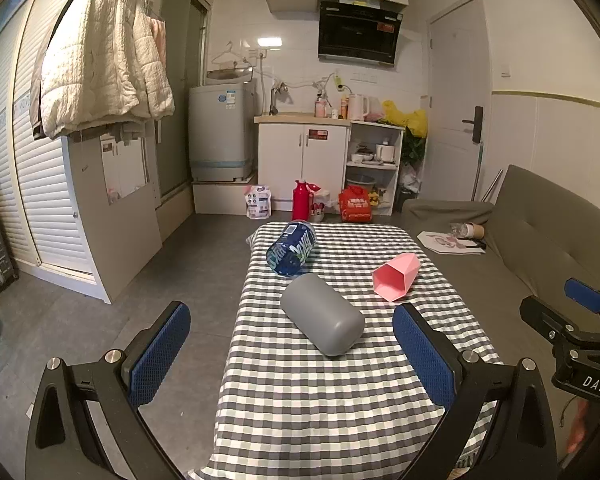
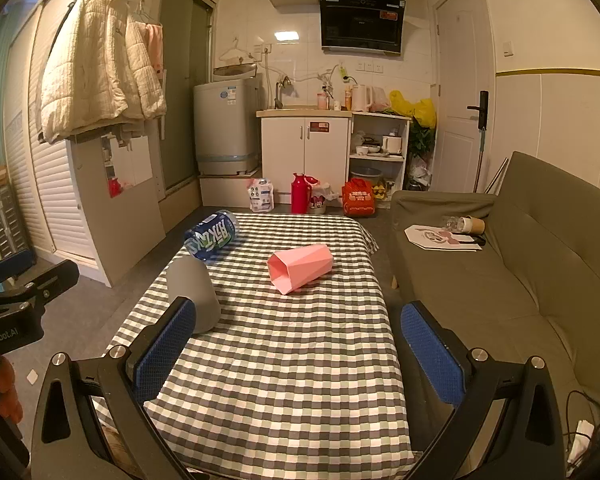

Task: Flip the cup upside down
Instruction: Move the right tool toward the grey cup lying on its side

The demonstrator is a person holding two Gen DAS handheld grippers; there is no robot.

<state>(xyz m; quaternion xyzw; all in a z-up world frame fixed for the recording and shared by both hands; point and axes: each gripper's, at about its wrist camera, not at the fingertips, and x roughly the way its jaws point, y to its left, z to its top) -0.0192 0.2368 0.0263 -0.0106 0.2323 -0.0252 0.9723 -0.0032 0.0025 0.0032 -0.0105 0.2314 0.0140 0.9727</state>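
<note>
Both tongs (image 1: pixel 292 354) (image 2: pixel 300 354) level, spread, empty

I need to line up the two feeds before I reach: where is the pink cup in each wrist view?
Left wrist: the pink cup lies on its side right of centre, on the checked table, right of the grey cup.
Right wrist: the pink cup lies near centre, mouth toward the camera, right of the grey cup.
Shared landmark: the blue bottle at the table's far left.
</note>
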